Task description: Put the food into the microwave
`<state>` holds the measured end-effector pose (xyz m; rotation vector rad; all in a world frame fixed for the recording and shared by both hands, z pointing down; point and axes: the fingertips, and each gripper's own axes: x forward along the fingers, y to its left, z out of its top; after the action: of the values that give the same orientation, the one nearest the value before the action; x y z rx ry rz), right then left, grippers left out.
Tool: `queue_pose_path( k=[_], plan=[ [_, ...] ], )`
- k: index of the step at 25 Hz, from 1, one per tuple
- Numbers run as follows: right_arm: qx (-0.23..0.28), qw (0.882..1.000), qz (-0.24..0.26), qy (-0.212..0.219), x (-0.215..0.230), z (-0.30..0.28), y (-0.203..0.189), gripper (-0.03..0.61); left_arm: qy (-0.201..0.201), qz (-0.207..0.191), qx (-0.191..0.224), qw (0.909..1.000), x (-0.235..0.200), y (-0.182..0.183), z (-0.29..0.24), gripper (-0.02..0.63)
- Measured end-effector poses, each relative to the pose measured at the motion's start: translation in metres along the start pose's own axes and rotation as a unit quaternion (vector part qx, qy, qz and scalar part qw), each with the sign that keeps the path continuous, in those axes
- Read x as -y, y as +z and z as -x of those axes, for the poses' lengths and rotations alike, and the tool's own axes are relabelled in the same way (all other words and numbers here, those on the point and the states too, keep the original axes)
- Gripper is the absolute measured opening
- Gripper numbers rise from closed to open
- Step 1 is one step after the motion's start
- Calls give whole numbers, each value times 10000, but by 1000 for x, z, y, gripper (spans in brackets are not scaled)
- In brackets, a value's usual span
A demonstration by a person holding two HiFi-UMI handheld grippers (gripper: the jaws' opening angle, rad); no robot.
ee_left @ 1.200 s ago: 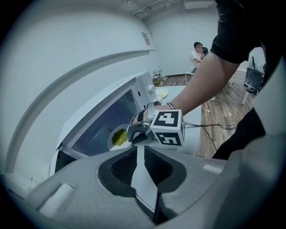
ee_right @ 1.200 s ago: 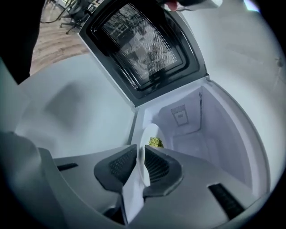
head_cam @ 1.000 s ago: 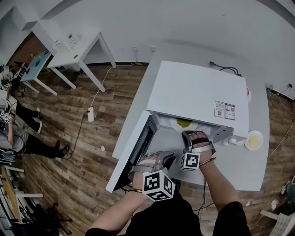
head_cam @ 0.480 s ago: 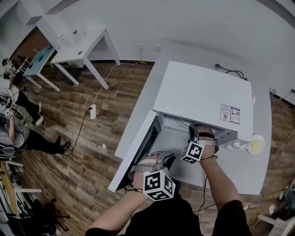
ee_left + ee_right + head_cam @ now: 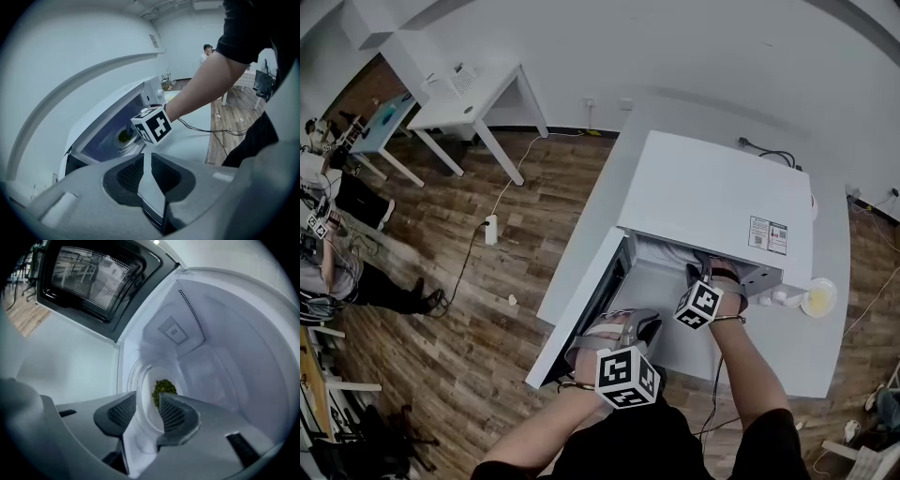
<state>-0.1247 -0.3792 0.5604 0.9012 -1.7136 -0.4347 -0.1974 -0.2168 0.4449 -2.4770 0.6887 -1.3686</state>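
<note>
A white counter (image 5: 825, 361) carries a boxy white microwave oven (image 5: 712, 192), whose dark-windowed door (image 5: 572, 314) is swung out to the left. The left gripper (image 5: 648, 328) has its jaws clamped on the door's free edge. The right gripper (image 5: 705, 273) reaches into the oven's mouth. Its jaws are opening, and the rim of a round white plate (image 5: 146, 386) lies between them with neither pad pressing on it. The plate sits on the turntable inside the cavity and bears a small heap of green food (image 5: 162, 389).

Food (image 5: 163, 389) on plate (image 5: 149, 383) inside microwave (image 5: 722, 197)
</note>
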Motion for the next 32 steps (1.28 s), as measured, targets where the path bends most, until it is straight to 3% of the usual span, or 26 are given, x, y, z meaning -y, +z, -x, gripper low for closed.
queue_pose_path(
  k=[8, 15, 22, 24, 27, 32],
  plan=[
    [371, 9987, -242, -237, 4, 61, 17, 105, 92, -38, 356, 9993, -2, 18, 29, 55],
    [759, 9960, -476, 52, -20, 142, 41, 58, 176, 20, 1108, 9937, 14, 40, 82, 54],
    [1016, 9841, -1451, 117, -38, 222, 38, 43, 188, 139, 1544, 9877, 22, 41, 110, 46],
    [1185, 9725, -1997, 205, -41, 244, 34, 40, 179, 204, 1660, 9857, 24, 43, 118, 31],
    [1548, 9409, -2990, 369, -39, 275, 23, 37, -53, 522, 1939, 9796, 32, 53, 128, 28],
    [1980, 8889, -4108, 428, -23, 320, -12, 26, -604, 1388, 2441, 9579, 51, 79, 146, 28]
  ],
)
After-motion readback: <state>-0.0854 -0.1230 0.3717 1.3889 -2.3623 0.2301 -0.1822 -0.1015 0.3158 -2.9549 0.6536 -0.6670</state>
